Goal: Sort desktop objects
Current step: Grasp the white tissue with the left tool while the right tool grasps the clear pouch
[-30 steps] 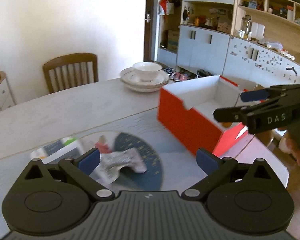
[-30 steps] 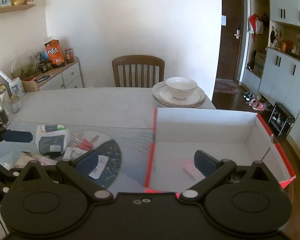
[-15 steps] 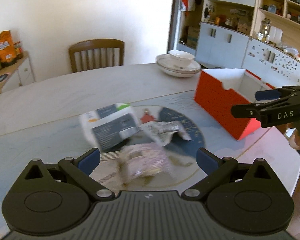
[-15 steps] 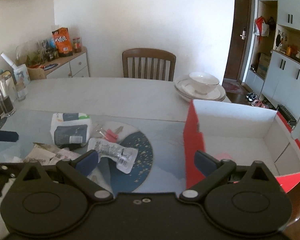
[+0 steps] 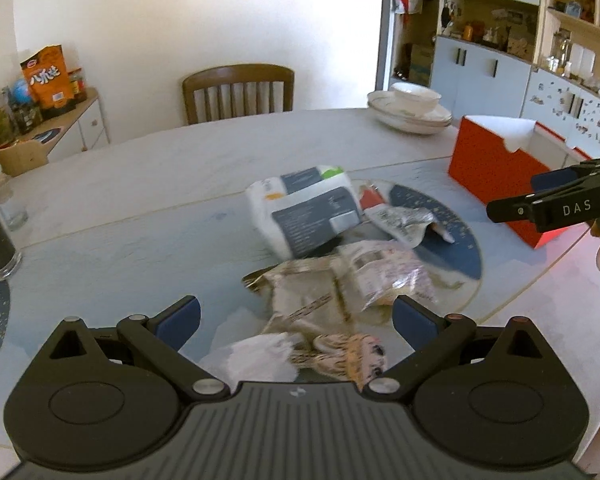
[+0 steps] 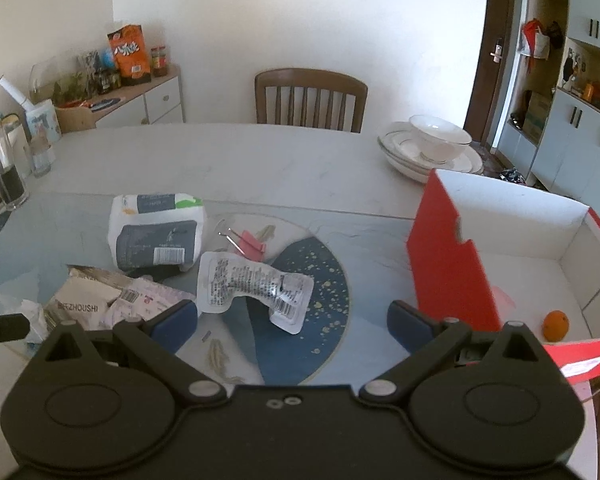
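Right gripper [image 6: 292, 326] released, hovering over clear sachet [image 6: 252, 284]. Left gripper [image 5: 296, 320] also spread, empty. Sachet looks light, floppy, slick; I'd pinch its crimped edge.

A: Legible markings, item one?

B: "DAS", white capitals on the black side of the right hand-held gripper [image 5: 556, 196], seen from the left wrist view.

A: Item two?

B: "ZHOUSHI", dark capitals on a crumpled beige packet [image 6: 86, 300] on the tabletop [image 6: 260, 160]; leading letters unclear.

A: Others?

B: Orange snack bag [image 6: 130, 54] on the sideboard: large white characters, unreadable. White pouch [image 6: 256, 286]: fine print, a barcode, too small.
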Tool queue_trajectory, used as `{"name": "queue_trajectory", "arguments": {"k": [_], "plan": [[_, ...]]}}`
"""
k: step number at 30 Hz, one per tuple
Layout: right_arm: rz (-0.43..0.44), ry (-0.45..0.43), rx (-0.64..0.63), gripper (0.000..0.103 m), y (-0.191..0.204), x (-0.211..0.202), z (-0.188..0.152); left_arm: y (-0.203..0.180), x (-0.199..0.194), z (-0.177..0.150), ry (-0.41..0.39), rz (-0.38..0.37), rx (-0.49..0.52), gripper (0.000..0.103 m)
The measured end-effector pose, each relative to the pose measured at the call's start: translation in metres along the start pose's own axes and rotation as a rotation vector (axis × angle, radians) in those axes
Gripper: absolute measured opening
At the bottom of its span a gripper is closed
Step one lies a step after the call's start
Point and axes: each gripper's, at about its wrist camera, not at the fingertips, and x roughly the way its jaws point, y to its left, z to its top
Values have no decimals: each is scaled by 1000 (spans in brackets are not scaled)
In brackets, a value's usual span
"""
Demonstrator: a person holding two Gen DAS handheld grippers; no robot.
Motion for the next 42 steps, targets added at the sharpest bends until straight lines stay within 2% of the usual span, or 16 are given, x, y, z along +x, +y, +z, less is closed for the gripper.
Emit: {"name": "queue_trajectory", "arguments": {"k": [11, 14, 18, 25, 32, 34, 38, 42], "plan": [[11, 74, -106, 96, 8, 46, -3, 14, 20, -10, 69, 51, -19, 103], [9, 103, -139, 92, 9, 62, -5, 18, 24, -10, 82, 51, -36, 103], [9, 136, -165, 82, 10, 79, -8, 22, 31, -12, 106, 62, -50, 102], [0, 108, -204, 77, 15, 96, -2, 27, 38, -16, 140, 54, -75, 102], [16, 95, -248, 60, 20, 106, 3, 25, 41, -19, 152, 38, -87, 101], [19, 87, -258, 56, 22, 107, 4, 26, 43, -20, 157, 38, -92, 99], [37, 83, -262, 44, 25, 109, 5, 27, 45, -20, 167, 29, -108, 85], [33, 78, -265, 42, 28, 108, 6, 27, 46, -19, 176, 25, -118, 71]]}}
